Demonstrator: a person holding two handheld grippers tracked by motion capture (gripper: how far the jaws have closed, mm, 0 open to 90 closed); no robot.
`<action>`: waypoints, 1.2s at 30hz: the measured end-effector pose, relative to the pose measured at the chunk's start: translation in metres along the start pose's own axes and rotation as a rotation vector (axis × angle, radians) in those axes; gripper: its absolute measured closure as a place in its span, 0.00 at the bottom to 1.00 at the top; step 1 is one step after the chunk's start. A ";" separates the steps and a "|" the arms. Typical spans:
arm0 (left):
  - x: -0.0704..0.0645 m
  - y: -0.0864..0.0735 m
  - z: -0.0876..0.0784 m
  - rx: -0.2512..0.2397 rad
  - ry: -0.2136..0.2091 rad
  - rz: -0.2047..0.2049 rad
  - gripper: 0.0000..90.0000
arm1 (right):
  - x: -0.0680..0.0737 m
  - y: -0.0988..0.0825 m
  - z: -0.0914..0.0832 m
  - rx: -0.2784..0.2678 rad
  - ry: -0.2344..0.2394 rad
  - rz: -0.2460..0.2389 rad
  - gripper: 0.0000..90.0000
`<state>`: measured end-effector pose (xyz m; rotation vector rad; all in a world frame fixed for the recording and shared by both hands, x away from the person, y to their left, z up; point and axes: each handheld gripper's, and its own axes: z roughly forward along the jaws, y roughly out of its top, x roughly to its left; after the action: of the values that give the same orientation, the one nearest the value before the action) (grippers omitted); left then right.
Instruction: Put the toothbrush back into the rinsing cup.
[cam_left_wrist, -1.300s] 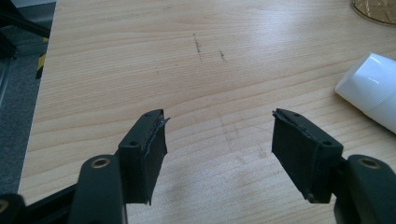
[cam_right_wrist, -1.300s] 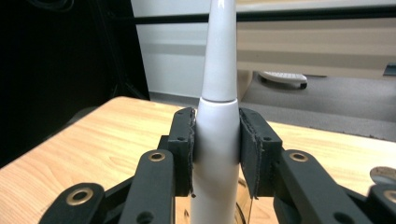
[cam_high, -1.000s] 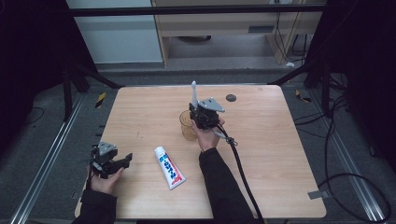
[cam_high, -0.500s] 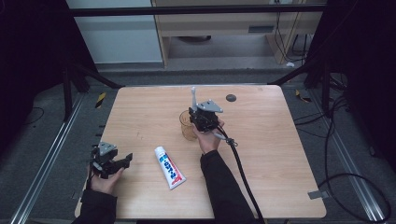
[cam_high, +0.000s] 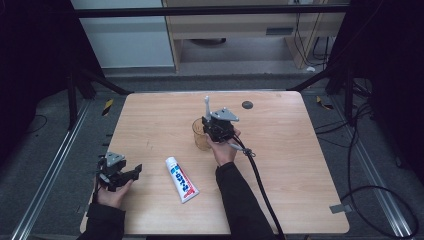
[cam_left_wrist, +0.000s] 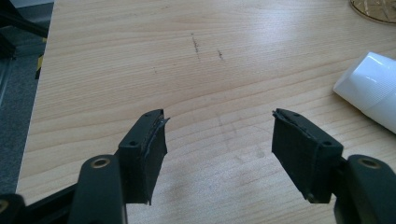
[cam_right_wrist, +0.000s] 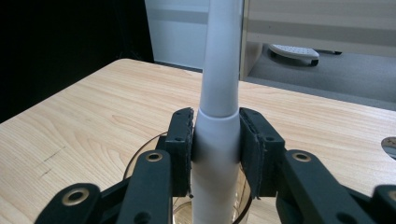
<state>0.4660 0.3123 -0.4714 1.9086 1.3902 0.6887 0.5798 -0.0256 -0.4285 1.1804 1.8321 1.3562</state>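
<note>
A white toothbrush (cam_high: 206, 105) stands upright in an amber glass cup (cam_high: 200, 136) near the table's middle. My right gripper (cam_high: 210, 124) reaches level from the near side, its pads lying against the toothbrush (cam_right_wrist: 219, 70) handle just above the cup rim (cam_right_wrist: 140, 151). Those jaws have just been opening a little, with the handle still between them. My left gripper (cam_high: 135, 171) rests open at the table's near left, nothing between its pads (cam_left_wrist: 217, 140). A white toothpaste tube (cam_high: 181, 179) lies flat between the two hands; its cap end (cam_left_wrist: 373, 91) shows to the right of the left gripper.
A small dark round disc (cam_high: 247, 104) sits on the wooden table (cam_high: 300, 175) behind the cup. The right gripper's black cable (cam_high: 260, 185) trails back over the near edge. The cup's base (cam_left_wrist: 376, 7) shows at the top right in the left gripper view.
</note>
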 end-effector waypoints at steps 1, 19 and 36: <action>0.000 0.000 0.000 0.000 0.000 0.000 0.38 | 0.000 0.000 0.000 -0.001 0.002 -0.004 0.73; 0.000 0.000 0.000 0.000 -0.001 -0.001 0.38 | 0.000 -0.006 -0.001 -0.004 -0.006 -0.019 0.66; 0.001 0.000 0.000 -0.009 -0.042 -0.028 0.39 | -0.003 0.002 -0.030 0.070 0.048 -0.043 0.21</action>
<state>0.4658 0.3134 -0.4715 1.8822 1.3827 0.6372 0.5567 -0.0411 -0.4174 1.1456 1.9427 1.3163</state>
